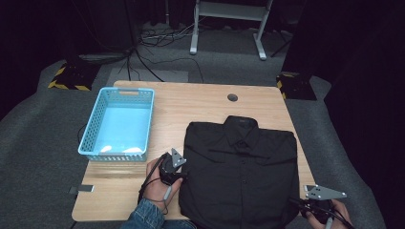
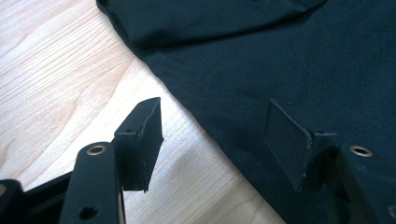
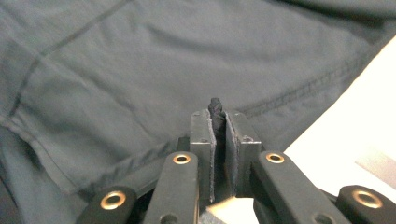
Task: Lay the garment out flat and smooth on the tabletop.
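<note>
Wooden table (image 1: pixel 200 102) carries a basket (image 1: pixel 119 124) far left and a folded shirt (image 1: pixel 241 167) near right. Left gripper (image 2: pixel 212 140) stands open over the shirt's left edge. Right gripper (image 3: pixel 218 135) pinches shirt fabric at the near-right corner.

A black button-up shirt (image 1: pixel 241 167) lies folded flat, collar at the far end, on the right near part of the tabletop (image 1: pixel 200 102).

On the one wooden table (image 1: pixel 200 102) there sat one black shirt (image 1: pixel 241 167) and one blue basket (image 1: pixel 119 124), and the person worked two grippers, a left one (image 1: pixel 177 172) and a right one (image 1: pixel 297 204).
</note>
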`<state>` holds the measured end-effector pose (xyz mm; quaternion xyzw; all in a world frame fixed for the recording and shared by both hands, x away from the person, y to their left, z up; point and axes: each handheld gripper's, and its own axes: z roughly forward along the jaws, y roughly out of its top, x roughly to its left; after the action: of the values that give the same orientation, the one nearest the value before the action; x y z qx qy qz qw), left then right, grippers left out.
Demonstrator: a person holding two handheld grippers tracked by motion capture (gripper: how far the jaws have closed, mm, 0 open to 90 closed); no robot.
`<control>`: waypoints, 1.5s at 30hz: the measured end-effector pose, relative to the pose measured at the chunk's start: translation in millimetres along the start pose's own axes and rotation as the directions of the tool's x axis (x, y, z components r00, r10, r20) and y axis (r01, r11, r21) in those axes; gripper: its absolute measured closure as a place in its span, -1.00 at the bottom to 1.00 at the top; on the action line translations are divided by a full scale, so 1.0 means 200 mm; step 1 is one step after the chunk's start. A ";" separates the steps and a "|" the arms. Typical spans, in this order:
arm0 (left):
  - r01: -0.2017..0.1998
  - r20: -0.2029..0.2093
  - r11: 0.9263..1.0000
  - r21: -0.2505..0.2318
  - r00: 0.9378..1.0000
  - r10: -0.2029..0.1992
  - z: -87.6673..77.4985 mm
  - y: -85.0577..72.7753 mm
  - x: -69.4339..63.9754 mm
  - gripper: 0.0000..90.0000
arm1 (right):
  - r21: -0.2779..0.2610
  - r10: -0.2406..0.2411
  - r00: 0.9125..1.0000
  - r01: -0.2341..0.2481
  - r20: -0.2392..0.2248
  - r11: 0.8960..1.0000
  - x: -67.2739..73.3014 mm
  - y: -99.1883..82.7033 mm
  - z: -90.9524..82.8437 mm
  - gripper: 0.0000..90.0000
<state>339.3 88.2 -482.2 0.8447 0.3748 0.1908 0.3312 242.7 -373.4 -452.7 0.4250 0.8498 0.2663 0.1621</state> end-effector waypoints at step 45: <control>-0.007 0.018 1.000 -0.011 1.000 0.007 0.01 0.01 -0.02 -0.20 | 0.027 0.177 0.959 -0.188 0.222 0.982 -0.26 -0.30 -0.05 -0.26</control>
<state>339.6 83.4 -481.9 0.8459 0.3675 0.1863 0.3387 228.9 -448.4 -477.5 0.5321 0.7901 0.2112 0.2191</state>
